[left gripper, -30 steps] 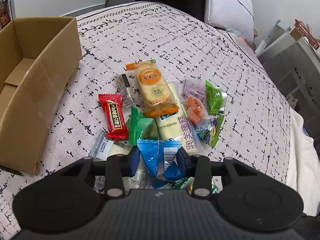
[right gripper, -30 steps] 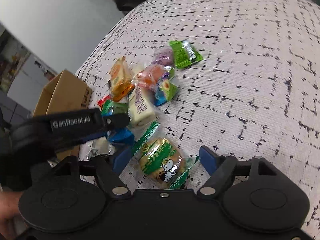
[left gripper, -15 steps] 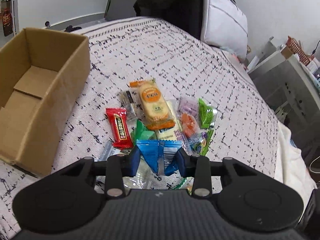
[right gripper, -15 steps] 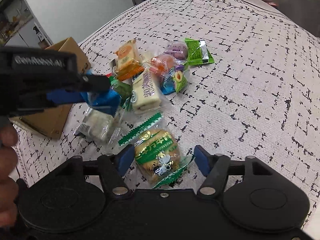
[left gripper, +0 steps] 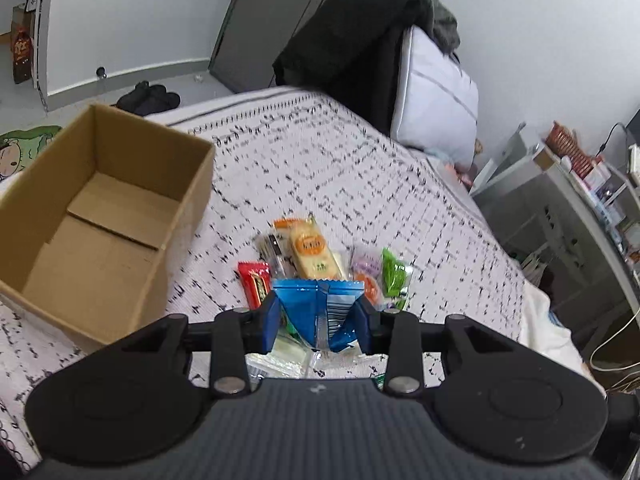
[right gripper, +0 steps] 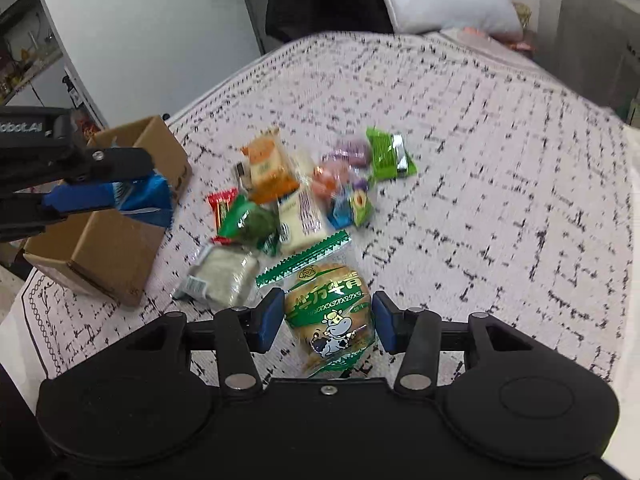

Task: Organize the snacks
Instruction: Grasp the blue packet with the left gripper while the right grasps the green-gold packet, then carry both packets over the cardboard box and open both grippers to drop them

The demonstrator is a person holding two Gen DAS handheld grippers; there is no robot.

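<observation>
Left gripper (left gripper: 319, 322): clamped on a blue snack packet (left gripper: 320, 312), pads pressing both sides; the packet is crumpled between them and held clear of the bedspread (left gripper: 340, 168). Ahead and to the left of this gripper: an open cardboard box (left gripper: 100, 220), flaps lying flat on its floor. Directly beyond the fingers: the snack pile, including a red bar (left gripper: 254, 284), an orange cracker pack (left gripper: 310, 248) and a bright green packet (left gripper: 394, 278).

Right gripper (right gripper: 326, 322): jaws partly open, straddling a green-and-clear cookie bag with a cow print (right gripper: 332, 320); both pads stand just beside the bag's edges, contact not determinable. The bag lies on the bedspread. Ahead and left of this gripper: a pale wrapped cake (right gripper: 222, 278), a dark green pouch (right gripper: 248, 220) and a cream biscuit pack (right gripper: 300, 216). Far left: the left gripper with its blue packet in front of the box.
</observation>
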